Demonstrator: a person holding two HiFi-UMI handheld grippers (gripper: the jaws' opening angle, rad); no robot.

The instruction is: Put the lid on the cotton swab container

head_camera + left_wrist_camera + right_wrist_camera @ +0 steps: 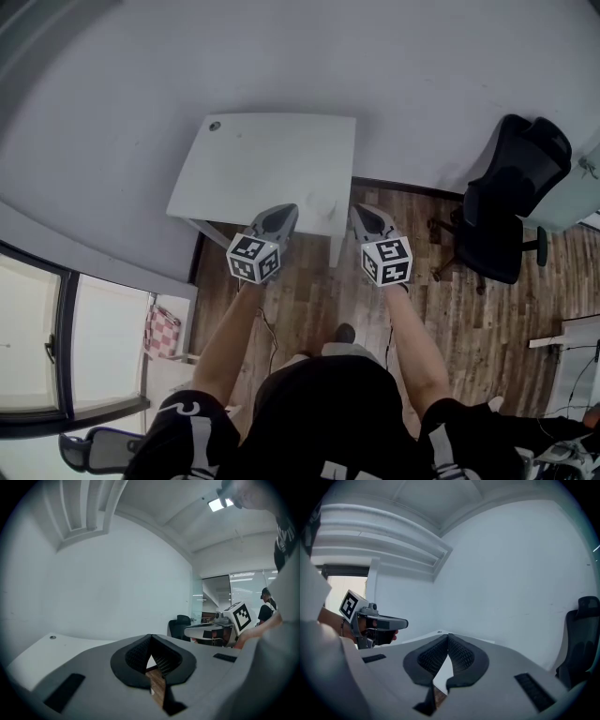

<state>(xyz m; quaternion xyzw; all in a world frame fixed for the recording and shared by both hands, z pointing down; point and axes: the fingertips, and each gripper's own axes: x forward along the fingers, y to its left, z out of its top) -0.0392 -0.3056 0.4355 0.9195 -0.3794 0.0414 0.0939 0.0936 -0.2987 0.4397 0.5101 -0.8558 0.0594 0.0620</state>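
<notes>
The person stands facing a white worktop (272, 164) on a wooden floor (309, 291), 1 tool in each hand; the left tool (287, 210) is clenched, its jaws meeting at the tips with nothing between them; the right tool (357, 210) is clenched likewise and empty; the 2 reach side by side over the worktop's near edge; a black office chair (506, 216) stands to the right; the cotton swab container and its lid show in no view
</notes>
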